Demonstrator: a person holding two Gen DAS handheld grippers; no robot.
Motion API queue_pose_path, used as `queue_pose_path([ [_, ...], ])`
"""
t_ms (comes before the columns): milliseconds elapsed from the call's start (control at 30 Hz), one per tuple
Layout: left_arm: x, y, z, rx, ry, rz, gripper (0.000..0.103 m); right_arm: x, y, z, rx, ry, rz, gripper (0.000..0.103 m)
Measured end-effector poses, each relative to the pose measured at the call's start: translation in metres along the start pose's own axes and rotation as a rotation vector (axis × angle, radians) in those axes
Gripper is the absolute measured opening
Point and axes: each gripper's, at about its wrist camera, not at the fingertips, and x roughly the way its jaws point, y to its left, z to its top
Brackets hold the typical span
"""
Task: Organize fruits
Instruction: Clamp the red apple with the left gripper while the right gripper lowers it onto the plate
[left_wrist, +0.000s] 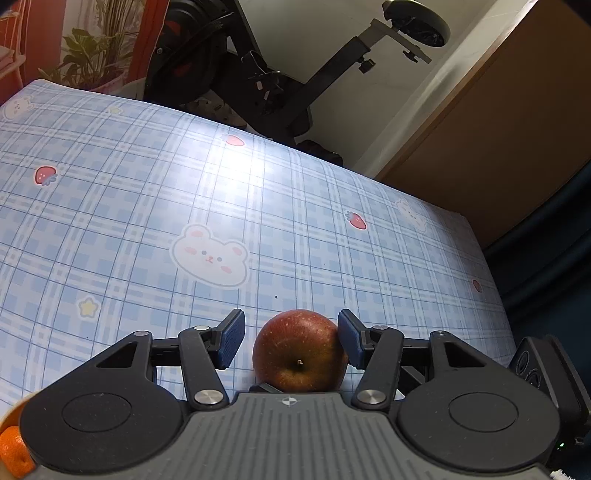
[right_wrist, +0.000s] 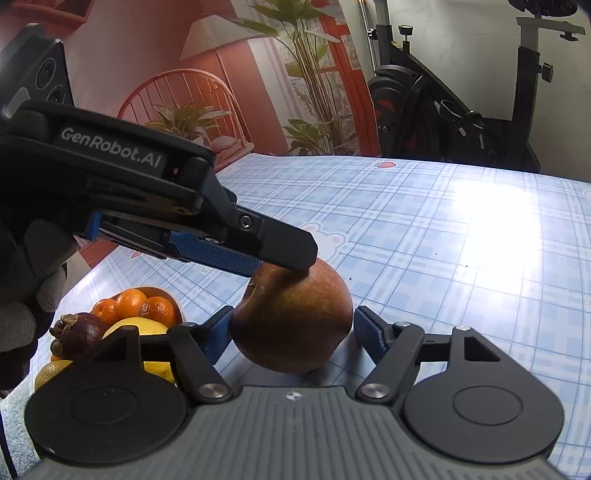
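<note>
While both tools crowd one fruit, the left gripper (left_wrist: 291, 321) stands open around the apple (left_wrist: 301, 350): in its own view, low in the middle of the frame, the pad on the right touches the skin and the pad on the left stands clear with tablecloth showing between. The right gripper (right_wrist: 292, 314) is open too; in its view, the pad on the left rests against the apple and the pad on the right is apart from it. From the upper left of that view a gloved hand (right_wrist: 22, 295) brings the left tool in, one black finger lying across the top of the apple near the stem. The apple appears to sit on the checked tablecloth (right_wrist: 443, 258), held by neither. A good step, I judge, leaves the grasp to one tool: centre the fruit so that both pads meet its widest part, close gently, and draw the other tool away before lifting so the fingers do not clash. The bowl (right_wrist: 164, 293) at the lower left, holding oranges (right_wrist: 129, 302), a lemon (right_wrist: 136, 326) and a dark mangosteen (right_wrist: 81, 332), seems the likely destination, and its pile looks apt to roll.
</note>
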Motion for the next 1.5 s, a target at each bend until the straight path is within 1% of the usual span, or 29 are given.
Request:
queue_pose_path([
  [100,0.001,0.006,-0.002,-0.027,0.019,-0.036,0.06,-0.009,-0.002,-0.005,0.005,-0.014,0.009,0.072],
  [133,0.003,0.007,-0.002,-0.035,0.025,-0.047,0.06,-0.011,-0.001,-0.006,-0.002,-0.02,0.016,0.067],
  [200,0.004,0.008,-0.005,-0.043,0.026,-0.062,0.06,-0.013,0.003,-0.007,-0.014,-0.026,-0.001,0.067],
  [333,0.007,0.006,-0.009,-0.034,0.029,-0.075,0.06,-0.02,0.004,-0.012,0.011,-0.04,-0.012,0.066],
  [433,0.009,0.002,-0.012,-0.02,0.027,-0.072,0.06,-0.025,0.005,-0.014,0.014,-0.051,-0.013,0.064],
  [533,0.009,-0.003,-0.013,-0.01,0.025,-0.069,0.057,-0.025,0.003,-0.013,0.026,-0.058,-0.011,0.064],
  [733,0.002,-0.004,-0.015,0.003,0.015,-0.057,0.056,-0.026,0.005,-0.012,0.046,-0.066,0.004,0.063],
  [867,-0.017,-0.005,-0.012,0.008,-0.003,-0.057,0.056,-0.033,0.011,-0.005,0.042,-0.078,0.016,0.063],
  [1000,-0.045,-0.007,-0.009,0.021,-0.038,-0.057,0.057,-0.044,0.029,0.007,0.016,-0.1,0.032,0.063],
  [1200,-0.091,-0.004,-0.012,0.039,-0.076,-0.044,0.057,-0.057,0.061,0.017,-0.025,-0.13,0.069,0.063],
  [1367,-0.123,0.007,-0.026,0.045,-0.084,-0.016,0.057,-0.059,0.09,0.018,-0.046,-0.115,0.127,0.063],
  [1500,-0.136,0.026,-0.041,0.014,-0.067,0.004,0.057,-0.05,0.113,0.012,-0.081,-0.068,0.16,0.063],
])
